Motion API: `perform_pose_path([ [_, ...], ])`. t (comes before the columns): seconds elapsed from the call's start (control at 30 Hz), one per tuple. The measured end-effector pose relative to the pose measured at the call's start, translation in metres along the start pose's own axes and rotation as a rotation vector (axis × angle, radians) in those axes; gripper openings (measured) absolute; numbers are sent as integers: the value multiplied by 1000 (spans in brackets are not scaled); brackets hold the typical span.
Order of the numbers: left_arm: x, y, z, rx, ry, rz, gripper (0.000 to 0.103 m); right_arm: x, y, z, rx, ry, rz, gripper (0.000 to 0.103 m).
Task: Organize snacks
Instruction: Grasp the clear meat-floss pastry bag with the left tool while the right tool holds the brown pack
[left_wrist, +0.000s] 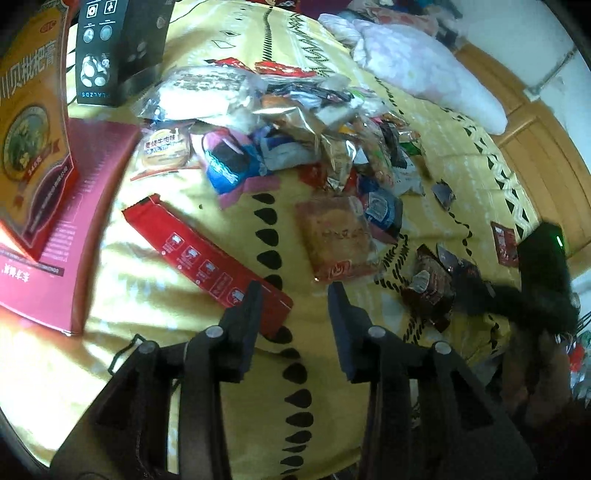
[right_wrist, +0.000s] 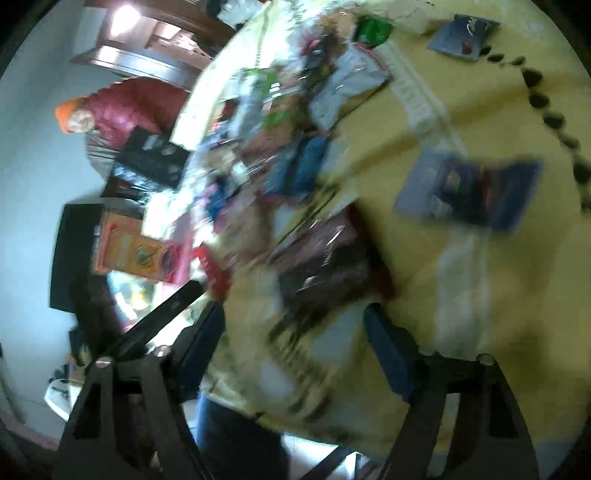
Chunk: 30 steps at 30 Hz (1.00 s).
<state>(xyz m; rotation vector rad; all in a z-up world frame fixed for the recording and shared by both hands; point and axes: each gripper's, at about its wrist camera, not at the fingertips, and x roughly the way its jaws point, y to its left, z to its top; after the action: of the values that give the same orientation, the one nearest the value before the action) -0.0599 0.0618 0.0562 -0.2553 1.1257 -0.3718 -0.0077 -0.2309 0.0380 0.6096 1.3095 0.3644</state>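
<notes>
Blurring right view; snack pile (right_wrist: 266, 155) indistinct, right claw (right_wrist: 295, 325) empty.

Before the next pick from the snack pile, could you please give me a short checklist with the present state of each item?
1. Left gripper open and empty: ok.
2. Right gripper open and empty: ok.
3. Nearest target free: the red pack lies flat beside the left finger, apart from the pile: ok.
4. Pastry pack ahead of the left gripper, nothing on top: ok.
5. Right view sharp enough to aim: blurred, not ok.
6. Destination for sorted snacks: cannot tell.
</notes>
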Motion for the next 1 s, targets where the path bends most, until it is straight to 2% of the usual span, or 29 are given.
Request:
perform_pose_path([
  [0.1,-1,-2,3,-2,-14,-2,49,-21,3,38,-74,-115,-135,75],
  [0.17,-2,-4,4,-5,-31,-1,54,-43,17,48,-105,-192,-162,75],
  [0.23,-2,-6,4,-13,-38,3,57,-54,27,37,-70,-217,-167,76],
  [0.3,-1,-6,4,-11,-37,7,57,-48,30,15,-10,-200,-153,81],
  [0.4,-2,-4,2,-12,-30,11,57,-23,32,-26,75,-129,-136,81],
  [0.47,-4,-2,3,-15,-30,13,58,-3,35,-41,71,-64,-122,81],
  [0.53,-6,1,3,-22,-32,14,59,6,32,-41,52,-37,-124,80],
  [0.67,-7,6,4,-52,-39,12,64,10,19,12,-1,-86,-119,78],
  [0.73,-6,5,4,-54,-33,8,65,1,20,40,-73,-164,-233,73],
  [0.8,-6,2,3,-47,-35,2,67,-20,27,48,-86,-250,-260,72],
  [0.87,-5,0,3,-41,-38,2,70,-37,37,41,-97,-282,-290,73],
  [1.0,0,-5,4,-35,-39,3,71,-29,47,-2,-73,-228,-332,86],
])
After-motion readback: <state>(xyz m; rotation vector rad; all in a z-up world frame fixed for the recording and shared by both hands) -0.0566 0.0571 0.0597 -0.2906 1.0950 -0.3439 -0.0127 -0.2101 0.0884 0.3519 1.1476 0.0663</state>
